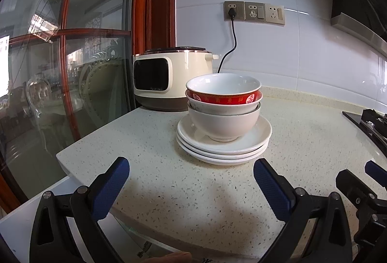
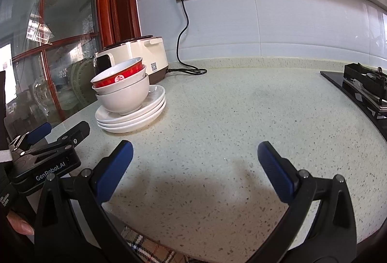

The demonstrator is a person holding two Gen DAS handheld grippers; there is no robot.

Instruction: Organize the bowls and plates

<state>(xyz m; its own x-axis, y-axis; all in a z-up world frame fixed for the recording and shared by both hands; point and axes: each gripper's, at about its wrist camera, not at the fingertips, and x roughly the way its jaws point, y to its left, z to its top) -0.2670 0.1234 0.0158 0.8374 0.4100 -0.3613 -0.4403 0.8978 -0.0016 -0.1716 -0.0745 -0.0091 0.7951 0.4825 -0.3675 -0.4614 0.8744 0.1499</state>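
Three nested bowls (image 1: 223,112) stand on a stack of three white plates (image 1: 223,146) on the speckled countertop (image 1: 169,190). The top bowl (image 1: 223,87) has a red band; the lower two are white. My left gripper (image 1: 191,166) is open just in front of the plates, nothing between its blue pads. In the right wrist view the same bowls (image 2: 122,88) and plates (image 2: 131,115) sit at the left. My right gripper (image 2: 194,149) is open over bare counter, to the right of the stack. The left gripper's body (image 2: 48,154) shows at the lower left.
A cream rice cooker (image 1: 169,79) stands behind the stack, its cord (image 1: 229,45) plugged into wall sockets (image 1: 254,12). A gas hob (image 2: 362,88) lies at the right. A glass door with a red wooden frame (image 1: 72,69) borders the counter's left edge. A hand (image 2: 20,224) shows low left.
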